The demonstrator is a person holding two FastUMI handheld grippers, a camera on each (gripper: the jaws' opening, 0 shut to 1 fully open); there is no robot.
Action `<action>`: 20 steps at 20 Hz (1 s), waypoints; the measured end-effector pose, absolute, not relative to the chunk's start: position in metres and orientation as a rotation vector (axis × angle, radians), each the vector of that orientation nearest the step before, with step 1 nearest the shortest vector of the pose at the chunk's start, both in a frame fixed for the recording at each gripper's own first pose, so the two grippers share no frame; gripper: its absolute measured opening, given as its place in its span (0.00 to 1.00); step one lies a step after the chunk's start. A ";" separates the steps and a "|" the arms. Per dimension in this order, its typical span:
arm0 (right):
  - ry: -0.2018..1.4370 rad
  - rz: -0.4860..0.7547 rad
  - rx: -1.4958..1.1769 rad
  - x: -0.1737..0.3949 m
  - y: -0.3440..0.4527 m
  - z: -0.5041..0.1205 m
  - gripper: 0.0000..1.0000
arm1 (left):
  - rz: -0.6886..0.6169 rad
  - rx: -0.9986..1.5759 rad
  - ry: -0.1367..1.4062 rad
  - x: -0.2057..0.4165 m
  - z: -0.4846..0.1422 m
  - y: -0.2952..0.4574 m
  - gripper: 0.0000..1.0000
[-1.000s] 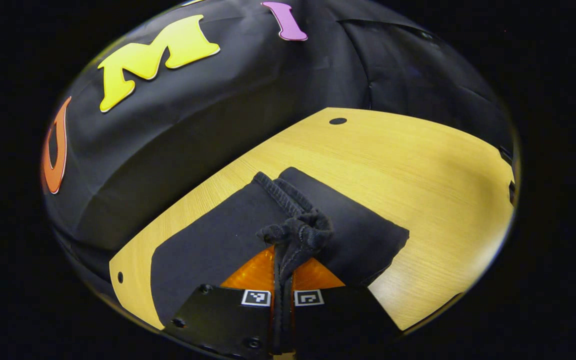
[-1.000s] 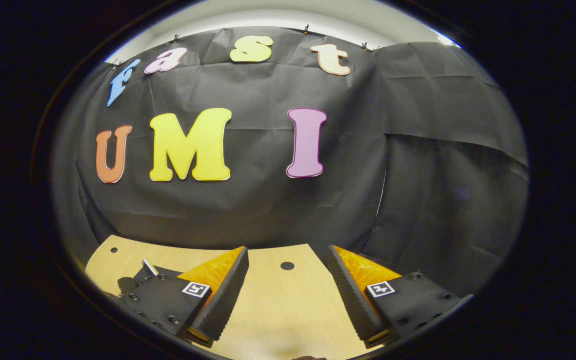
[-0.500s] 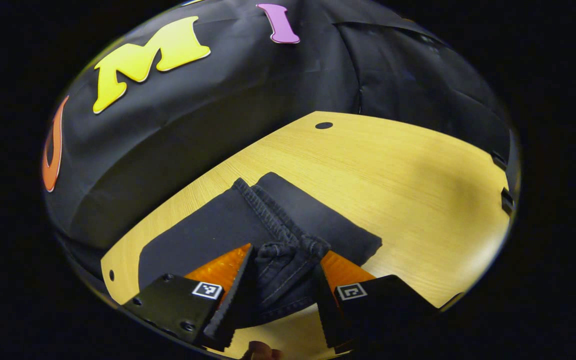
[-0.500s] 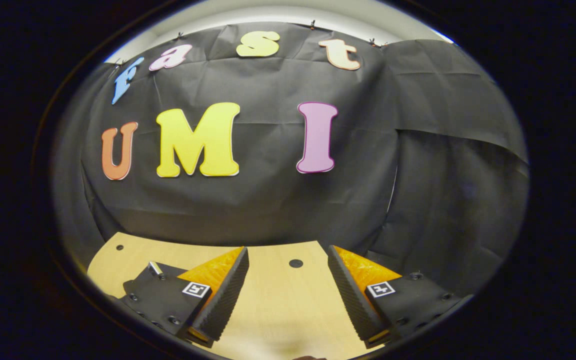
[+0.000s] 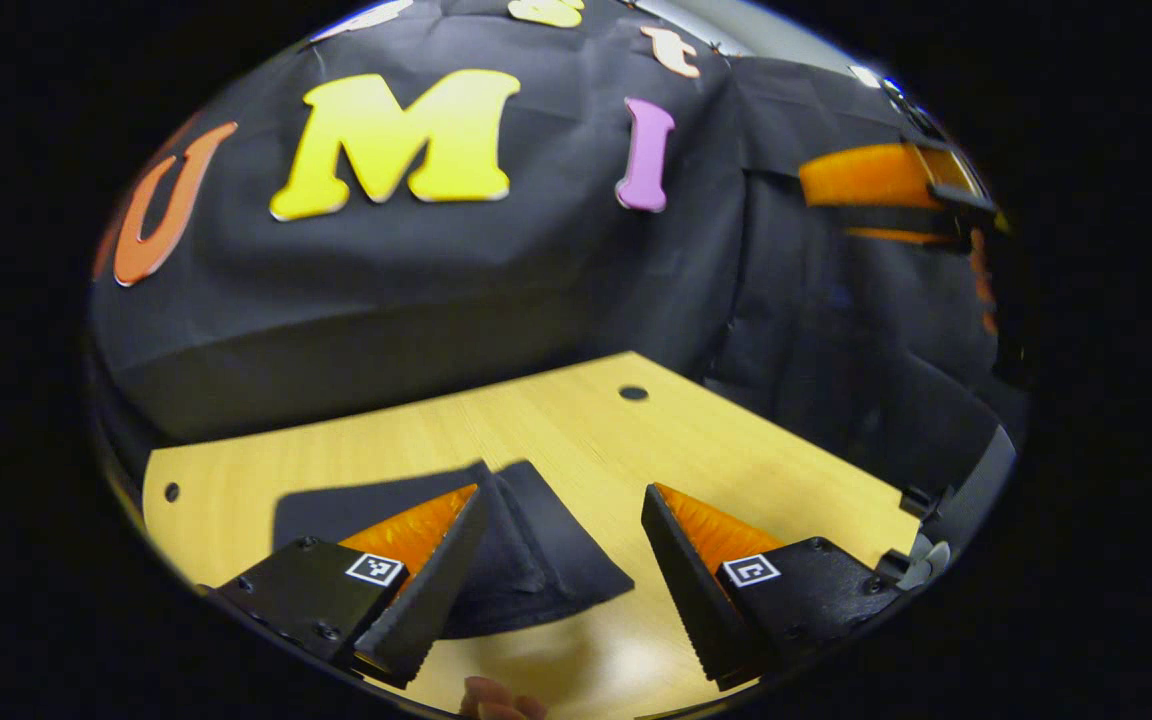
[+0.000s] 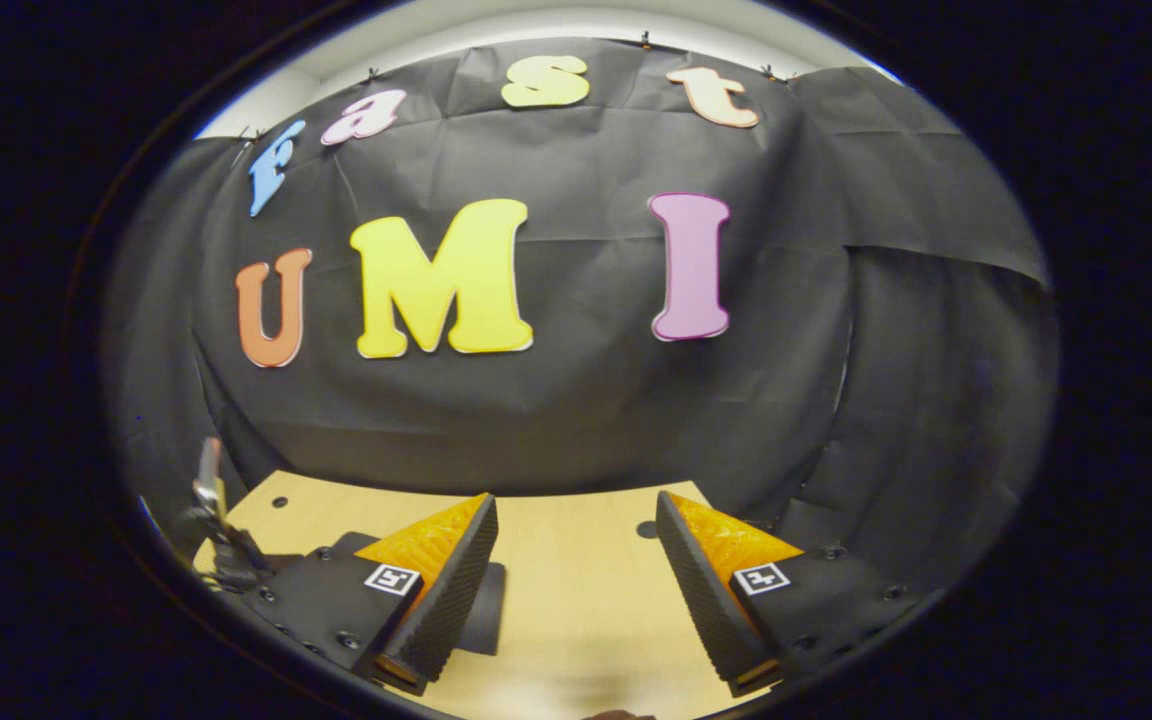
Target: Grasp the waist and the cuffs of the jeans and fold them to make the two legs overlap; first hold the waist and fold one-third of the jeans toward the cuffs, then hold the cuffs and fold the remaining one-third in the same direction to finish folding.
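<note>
- Lying folded on the bench, the jeans sit just behind the left tongs, partly hidden by one finger.
- Left tongs are spread wide, gripping nothing.
- Right tongs are spread too, empty; a dark edge of the jeans shows beside one finger.

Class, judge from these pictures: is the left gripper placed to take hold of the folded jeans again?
Probably yes: the left gripper is open, the jeans lie flat on the table just below its fingers, with nothing between.
</note>
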State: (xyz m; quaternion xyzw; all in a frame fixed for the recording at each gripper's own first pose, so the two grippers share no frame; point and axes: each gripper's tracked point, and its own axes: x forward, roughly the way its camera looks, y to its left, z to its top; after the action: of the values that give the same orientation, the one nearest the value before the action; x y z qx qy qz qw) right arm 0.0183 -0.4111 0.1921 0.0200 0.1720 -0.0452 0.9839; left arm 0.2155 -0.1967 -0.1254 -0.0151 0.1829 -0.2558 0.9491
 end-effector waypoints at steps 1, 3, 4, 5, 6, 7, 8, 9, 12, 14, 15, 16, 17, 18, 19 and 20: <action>0.342 -0.057 0.055 0.026 -0.395 0.191 0.97 | -0.471 -0.035 0.323 0.223 -0.096 -0.174 1.00; 0.324 0.004 0.075 0.039 -0.363 0.194 0.98 | -0.372 -0.031 0.224 0.228 -0.042 -0.135 0.99; 0.314 0.032 0.079 0.044 -0.347 0.197 0.98 | -0.319 -0.030 0.182 0.231 -0.017 -0.115 0.99; 0.304 0.055 0.080 0.049 -0.332 0.201 0.98 | -0.264 -0.034 0.143 0.231 0.004 -0.100 0.99; 0.289 0.072 0.081 0.052 -0.318 0.207 0.98 | -0.216 -0.038 0.113 0.228 0.022 -0.082 0.99; 0.273 0.084 0.082 0.053 -0.307 0.213 0.97 | -0.164 -0.035 0.081 0.222 0.031 -0.077 0.99; 0.254 0.091 0.085 0.053 -0.296 0.219 0.97 | -0.115 -0.023 0.051 0.221 0.043 -0.064 0.99; 0.238 0.096 0.081 0.052 -0.287 0.223 0.97 | -0.075 0.006 0.027 0.217 0.043 -0.043 0.99; 0.221 0.118 0.091 0.043 -0.265 0.226 0.97 | 0.032 0.147 -0.019 0.208 0.048 -0.008 0.99; 0.220 0.136 0.118 0.037 -0.255 0.227 0.98 | -0.025 0.093 0.056 0.203 0.023 -0.023 0.99; 0.213 0.136 0.120 0.036 -0.256 0.229 0.97 | -0.062 0.028 0.084 0.196 0.019 -0.033 0.99; 0.208 0.131 0.112 0.036 -0.257 0.231 0.97 | -0.076 -0.024 0.092 0.191 0.015 -0.037 0.99; 0.196 0.122 0.101 0.035 -0.261 0.232 0.97 | -0.069 -0.052 0.092 0.189 0.014 -0.033 0.99; 0.180 0.111 0.097 0.034 -0.264 0.235 0.97 | -0.054 -0.054 0.084 0.188 0.014 -0.027 0.99; 0.162 0.106 0.098 0.032 -0.266 0.239 0.97 | -0.044 -0.047 0.077 0.187 0.014 -0.024 0.99; 0.147 0.107 0.097 0.031 -0.265 0.241 0.99 | -0.039 -0.039 0.074 0.186 0.015 -0.022 0.99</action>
State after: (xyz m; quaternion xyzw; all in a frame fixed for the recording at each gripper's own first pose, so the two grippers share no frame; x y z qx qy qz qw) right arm 0.0306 -0.2653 0.2406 0.0484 0.0734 0.0534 0.9947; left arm 0.1863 -0.0217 0.0148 -0.0194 0.0368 -0.0192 0.9989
